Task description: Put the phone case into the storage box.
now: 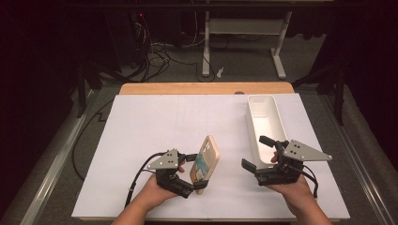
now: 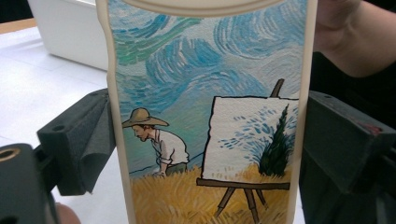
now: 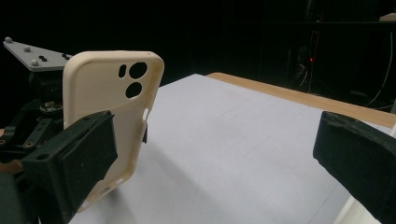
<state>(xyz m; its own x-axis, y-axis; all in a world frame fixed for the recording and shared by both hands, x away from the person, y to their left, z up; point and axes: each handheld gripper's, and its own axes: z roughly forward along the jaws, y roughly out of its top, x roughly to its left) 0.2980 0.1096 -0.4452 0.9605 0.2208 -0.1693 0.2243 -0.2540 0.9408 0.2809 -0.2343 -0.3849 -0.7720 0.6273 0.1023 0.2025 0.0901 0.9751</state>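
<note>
Left claw (image 1: 196, 174) clamps the case (image 1: 205, 164) by its long edges, holding it upright on edge above the worktop (image 1: 155, 126). Right claw (image 1: 259, 152), jaws wide apart and empty, sits well right of the case, just beside the bin (image 1: 265, 119).

No readable text, brand, number or label in any view. The phone case (image 2: 210, 116) carries only a printed painting, no lettering: a painter in a straw hat left of an easel with a canvas, swirled blue sky above, yellow field below. Its plain cream side (image 3: 112, 121) shows only camera cutouts, and the white bin (image 1: 265, 126) beyond the case is unmarked.
</note>
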